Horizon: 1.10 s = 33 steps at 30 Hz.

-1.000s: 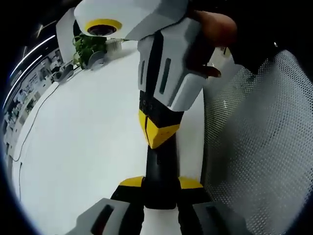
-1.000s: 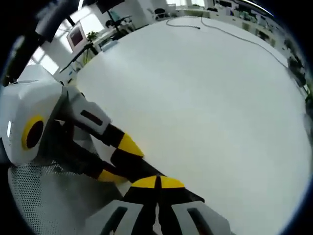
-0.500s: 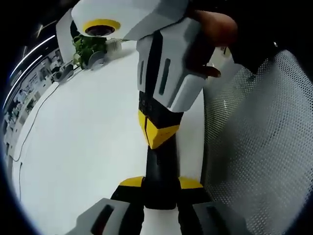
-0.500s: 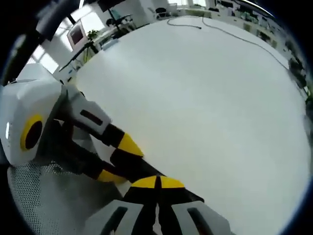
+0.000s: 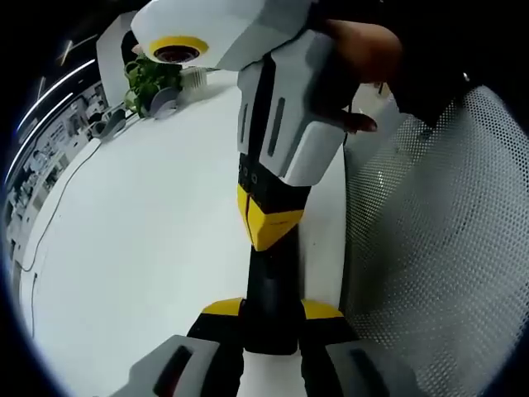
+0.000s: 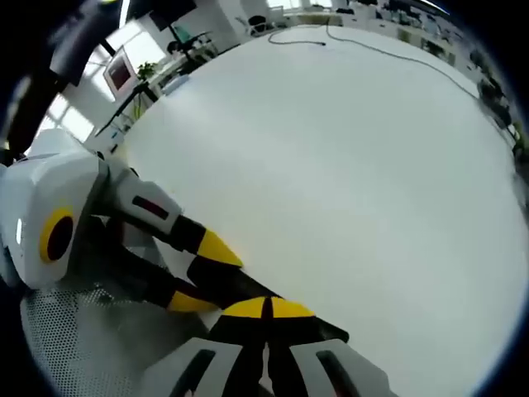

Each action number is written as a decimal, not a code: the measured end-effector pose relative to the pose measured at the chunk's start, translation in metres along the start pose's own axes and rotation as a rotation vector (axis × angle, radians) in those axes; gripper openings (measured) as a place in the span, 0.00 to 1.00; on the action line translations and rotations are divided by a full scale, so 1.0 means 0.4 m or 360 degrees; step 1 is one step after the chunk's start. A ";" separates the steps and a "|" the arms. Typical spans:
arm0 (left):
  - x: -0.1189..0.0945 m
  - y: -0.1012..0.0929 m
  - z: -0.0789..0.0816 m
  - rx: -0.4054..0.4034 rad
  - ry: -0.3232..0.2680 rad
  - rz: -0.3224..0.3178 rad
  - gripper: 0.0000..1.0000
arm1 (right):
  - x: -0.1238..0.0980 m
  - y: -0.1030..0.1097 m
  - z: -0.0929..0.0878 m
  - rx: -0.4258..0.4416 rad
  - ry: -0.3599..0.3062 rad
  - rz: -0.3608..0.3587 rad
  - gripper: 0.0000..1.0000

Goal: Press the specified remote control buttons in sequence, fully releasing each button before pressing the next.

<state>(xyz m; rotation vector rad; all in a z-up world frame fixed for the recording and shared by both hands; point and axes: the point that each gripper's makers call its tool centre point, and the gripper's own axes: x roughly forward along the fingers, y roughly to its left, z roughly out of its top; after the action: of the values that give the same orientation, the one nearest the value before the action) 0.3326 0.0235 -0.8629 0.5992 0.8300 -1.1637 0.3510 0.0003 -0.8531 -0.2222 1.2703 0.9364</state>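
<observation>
Near the bottom of the left gripper view, the left gripper point(image 5: 271, 318) has its yellow-tipped jaws clamped on a dark, narrow remote control point(image 5: 274, 289) that runs away from the camera along the right edge of the white worktop point(image 5: 140, 248). From above, the right gripper point(image 5: 266, 222) comes down with its yellow tips together, touching the top face of the remote control. A hand point(image 5: 364, 62) wraps the right gripper's white body at the top. A perforated grey mesh surface point(image 5: 430, 248) lies just right of the worktop. Far off at the upper left a green plant point(image 5: 149, 78) stands on the worktop, and a thin cable point(image 5: 50, 223) trails down its left side.

Low in the right gripper view, the right gripper point(image 6: 266, 313) shows its yellow tips closed against each other, resting on the dark remote control point(image 6: 240, 289). The left gripper point(image 6: 194, 273) reaches in from the left, its two yellow tips on either side of the remote control. The worktop point(image 6: 347, 182) spreads wide beyond, with a cable point(image 6: 364, 45) at its far edge and the mesh surface point(image 6: 91, 339) at the lower left.
</observation>
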 end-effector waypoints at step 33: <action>0.001 0.001 0.000 0.0012 0.0005 -0.0002 0.24 | -0.009 0.018 -0.012 -0.0056 0.0078 0.0009 0.00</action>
<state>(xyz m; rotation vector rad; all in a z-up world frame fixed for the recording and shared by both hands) 0.3329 0.0234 -0.8632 0.6071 0.8289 -1.1678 0.3425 0.0004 -0.8492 -0.2704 1.3011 0.9638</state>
